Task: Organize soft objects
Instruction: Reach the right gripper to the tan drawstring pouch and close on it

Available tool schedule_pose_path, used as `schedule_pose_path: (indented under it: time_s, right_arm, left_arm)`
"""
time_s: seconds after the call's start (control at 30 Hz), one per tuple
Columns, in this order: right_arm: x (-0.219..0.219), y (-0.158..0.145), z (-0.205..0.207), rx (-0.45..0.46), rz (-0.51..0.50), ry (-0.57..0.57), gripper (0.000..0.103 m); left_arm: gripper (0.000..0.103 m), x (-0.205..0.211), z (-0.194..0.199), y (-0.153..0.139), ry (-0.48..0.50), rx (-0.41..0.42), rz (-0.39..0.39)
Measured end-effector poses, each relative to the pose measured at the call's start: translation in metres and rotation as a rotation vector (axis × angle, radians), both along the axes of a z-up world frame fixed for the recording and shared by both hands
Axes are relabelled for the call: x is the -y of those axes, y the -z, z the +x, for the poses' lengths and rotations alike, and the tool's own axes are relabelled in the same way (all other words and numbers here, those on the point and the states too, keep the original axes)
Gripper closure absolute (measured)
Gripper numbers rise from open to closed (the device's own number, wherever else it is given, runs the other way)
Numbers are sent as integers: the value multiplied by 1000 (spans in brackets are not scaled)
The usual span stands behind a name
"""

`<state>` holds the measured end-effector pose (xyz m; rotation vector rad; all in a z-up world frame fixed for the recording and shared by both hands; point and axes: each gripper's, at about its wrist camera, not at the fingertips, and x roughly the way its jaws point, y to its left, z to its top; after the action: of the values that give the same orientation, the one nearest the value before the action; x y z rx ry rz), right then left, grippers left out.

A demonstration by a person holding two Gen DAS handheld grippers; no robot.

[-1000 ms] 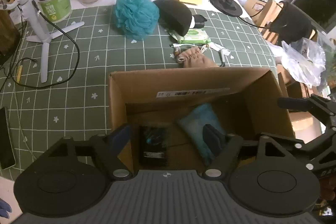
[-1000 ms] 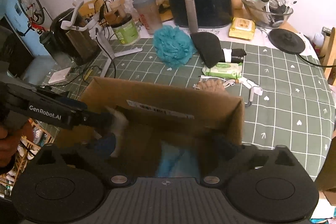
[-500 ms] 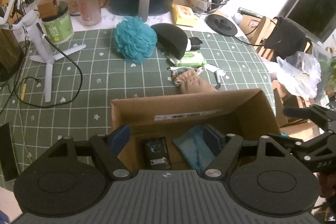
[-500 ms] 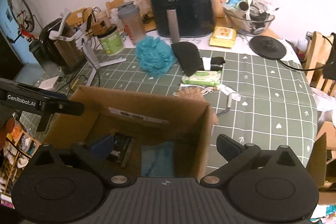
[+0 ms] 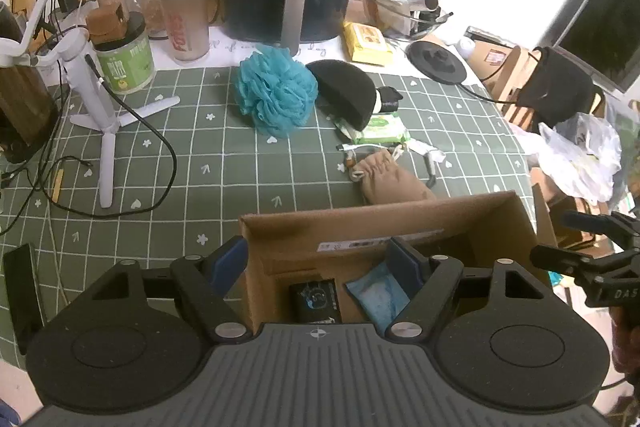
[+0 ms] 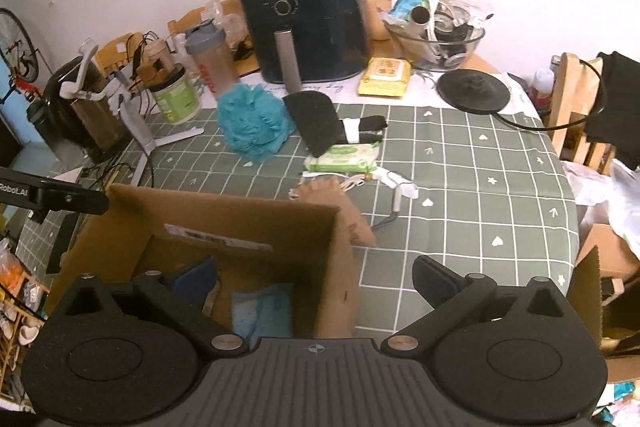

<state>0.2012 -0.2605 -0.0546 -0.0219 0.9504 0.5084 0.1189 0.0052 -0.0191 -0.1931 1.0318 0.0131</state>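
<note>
Still loose on the tabletop (image 5: 224,163): teal bath pouf (image 5: 276,91), airy, springy, best pinched mid-bulk; tan pouch (image 5: 386,179), limp, beside box (image 5: 384,215). Left tool (image 5: 320,263), right tool (image 6: 316,277): spread wide, empty.

We hold our left gripper (image 5: 318,263) low in its frame, fingers spread wide; our right gripper (image 6: 316,279) likewise sits low, fingers wide apart.

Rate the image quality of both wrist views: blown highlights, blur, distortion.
Left wrist view: strong fisheye bending of the tablecloth grid, wall upper right blown out white, cardboard box and blue loofah sharp. Right wrist view: same barrel distortion, wall evenly lit, box interior dark and soft, air fryer sharp.
</note>
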Motion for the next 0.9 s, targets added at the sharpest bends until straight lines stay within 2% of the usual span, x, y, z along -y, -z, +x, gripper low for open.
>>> schedule_pose_path:
  time_s: [0.37,0.9]
  right_arm:
    - [1,2,12,32,-31,13,0]
    - [-1,7,51,-35,-31,-31,0]
  left_arm:
    - [27,-9,16,0,7,10,-6]
    - [27,-23,35,11,25,-17,-46]
